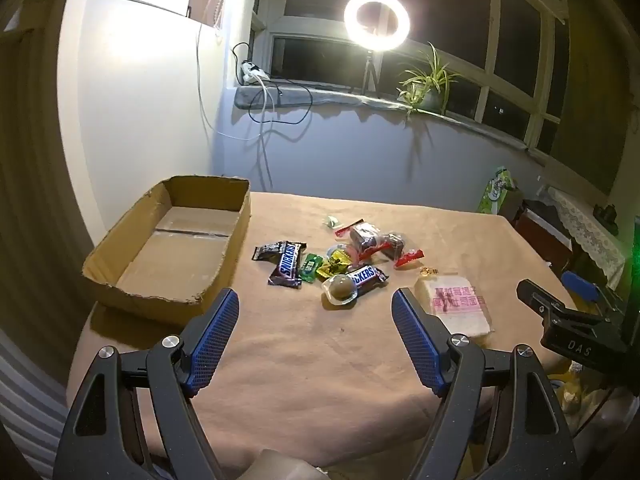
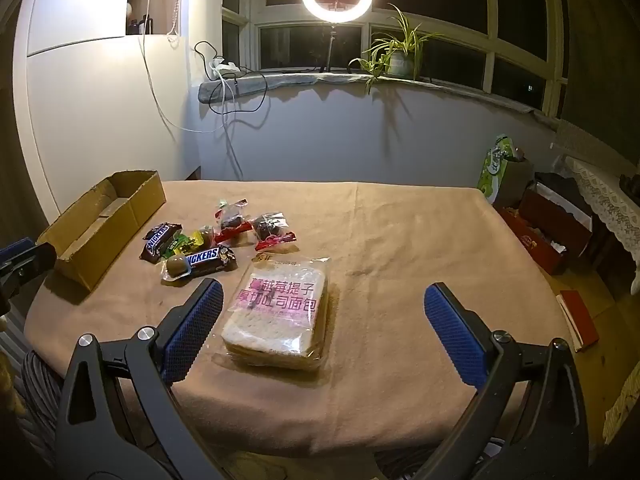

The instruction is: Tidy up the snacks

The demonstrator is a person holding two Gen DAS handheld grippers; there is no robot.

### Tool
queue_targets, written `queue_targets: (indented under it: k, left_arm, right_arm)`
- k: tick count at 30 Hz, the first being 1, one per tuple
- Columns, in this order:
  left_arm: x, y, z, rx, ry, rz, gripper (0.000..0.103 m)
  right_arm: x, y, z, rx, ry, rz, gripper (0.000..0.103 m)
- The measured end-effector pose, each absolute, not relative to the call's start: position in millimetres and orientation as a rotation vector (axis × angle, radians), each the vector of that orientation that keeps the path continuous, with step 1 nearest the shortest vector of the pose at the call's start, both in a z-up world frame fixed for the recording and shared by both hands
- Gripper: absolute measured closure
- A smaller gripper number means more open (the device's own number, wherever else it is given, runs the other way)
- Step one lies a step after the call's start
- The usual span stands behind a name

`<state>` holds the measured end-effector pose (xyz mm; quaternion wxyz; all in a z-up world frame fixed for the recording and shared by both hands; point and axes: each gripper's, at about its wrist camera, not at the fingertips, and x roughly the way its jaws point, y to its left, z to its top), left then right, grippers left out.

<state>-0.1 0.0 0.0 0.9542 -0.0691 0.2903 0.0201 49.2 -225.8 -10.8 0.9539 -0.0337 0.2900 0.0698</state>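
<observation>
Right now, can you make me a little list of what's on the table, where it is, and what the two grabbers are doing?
Table: tan cloth covers it
Box: cardboard box, open top, nothing inside, on the left
Snack pile: two Snickers bars, small candies and wrapped treats, loose beside the box
Bread: bagged sliced bread, apart from the pile
Left gripper: open, holding nothing
Right gripper: open, fingers either side of the bread, not touching
</observation>
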Motion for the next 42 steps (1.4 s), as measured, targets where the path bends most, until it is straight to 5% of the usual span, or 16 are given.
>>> queue_targets:
  k: [42]
  left_arm:
    - [-1.0,2.0,0.1,-0.136,0.586,0.041,0.024]
  right_arm:
    - [51.4,-219.7,-16.7,-0.066,0.606,0.148,0.000]
